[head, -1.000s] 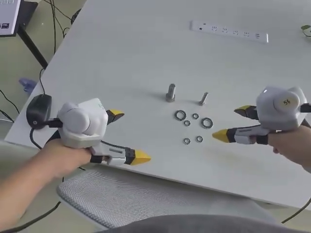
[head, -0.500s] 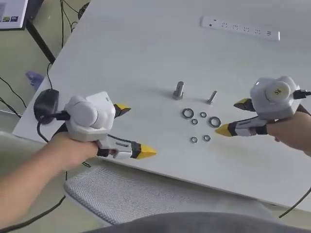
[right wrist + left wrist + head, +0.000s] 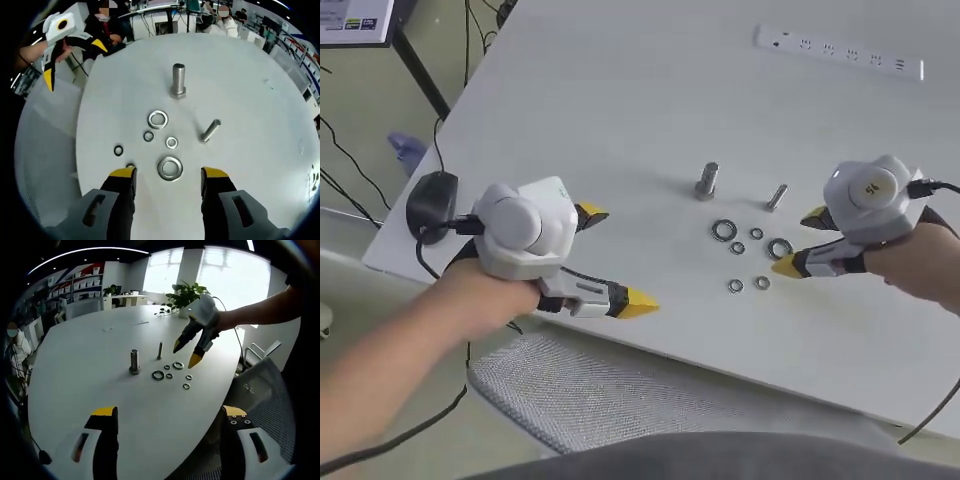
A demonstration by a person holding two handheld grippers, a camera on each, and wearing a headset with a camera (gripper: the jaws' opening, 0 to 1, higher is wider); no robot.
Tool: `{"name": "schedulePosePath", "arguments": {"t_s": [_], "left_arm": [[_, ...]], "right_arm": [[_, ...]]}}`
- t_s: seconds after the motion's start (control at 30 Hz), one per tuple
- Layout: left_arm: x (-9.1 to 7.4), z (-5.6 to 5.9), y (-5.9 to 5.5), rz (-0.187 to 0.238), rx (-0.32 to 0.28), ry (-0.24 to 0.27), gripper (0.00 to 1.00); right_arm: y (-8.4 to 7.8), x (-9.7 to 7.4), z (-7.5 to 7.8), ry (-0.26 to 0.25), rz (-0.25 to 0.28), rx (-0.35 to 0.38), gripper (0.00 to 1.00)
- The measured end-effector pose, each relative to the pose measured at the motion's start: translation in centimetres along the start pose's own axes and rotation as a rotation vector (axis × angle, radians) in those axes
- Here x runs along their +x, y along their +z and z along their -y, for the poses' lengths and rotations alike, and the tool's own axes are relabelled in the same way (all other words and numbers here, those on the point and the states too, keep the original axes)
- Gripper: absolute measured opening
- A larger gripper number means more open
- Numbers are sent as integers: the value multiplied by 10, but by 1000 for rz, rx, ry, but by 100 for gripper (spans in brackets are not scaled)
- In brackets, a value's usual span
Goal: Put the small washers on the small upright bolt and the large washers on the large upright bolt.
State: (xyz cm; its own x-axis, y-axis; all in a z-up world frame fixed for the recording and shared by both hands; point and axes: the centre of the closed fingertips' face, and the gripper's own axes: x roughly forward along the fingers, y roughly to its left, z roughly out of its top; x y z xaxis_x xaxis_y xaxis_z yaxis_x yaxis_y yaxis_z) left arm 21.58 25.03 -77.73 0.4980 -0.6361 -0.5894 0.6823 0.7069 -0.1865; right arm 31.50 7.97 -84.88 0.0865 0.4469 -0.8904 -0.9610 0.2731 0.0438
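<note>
Right gripper (image 3: 169, 172) jaws wide, empty, framing large washer (image 3: 170, 168); lower squarely, pinch rim. Left gripper (image 3: 169, 411) agape, empty.

Our white table (image 3: 570, 120) bore a large bolt (image 3: 707, 181), a small bolt (image 3: 777, 196), six washers (image 3: 724, 231) and a power strip (image 3: 840, 52).

Small washer (image 3: 131, 164): half hidden behind fingers (image 3: 123, 186) of my right gripper (image 3: 169, 174). Screen (image 3: 350, 18): cut by top-left corner, text too small to read. Surface (image 3: 620, 120): far end cut off by top edge.
</note>
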Motion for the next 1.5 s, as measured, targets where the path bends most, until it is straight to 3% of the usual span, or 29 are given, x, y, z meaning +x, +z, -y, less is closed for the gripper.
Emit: {"name": "schedulePosePath", "arguments": {"t_s": [0.17,0.37,0.53,1.27,1.5], "left_arm": [[0,0,-4,-19,26,4,83],[-2,-2,-2,-9,20,9,82],[-3,-3,-2,-4,24,9,81],[-8,-2,-1,15,22,19,78],[-8,-2,2,26,26,30,78]], "right_arm": [[-1,4,1,0,-32,-26,48],[-5,10,5,-17,-75,-22,44],[-7,13,6,0,-129,-35,38],[-5,18,1,-12,-207,-98,31],[-6,18,4,-16,-260,-89,26]]}}
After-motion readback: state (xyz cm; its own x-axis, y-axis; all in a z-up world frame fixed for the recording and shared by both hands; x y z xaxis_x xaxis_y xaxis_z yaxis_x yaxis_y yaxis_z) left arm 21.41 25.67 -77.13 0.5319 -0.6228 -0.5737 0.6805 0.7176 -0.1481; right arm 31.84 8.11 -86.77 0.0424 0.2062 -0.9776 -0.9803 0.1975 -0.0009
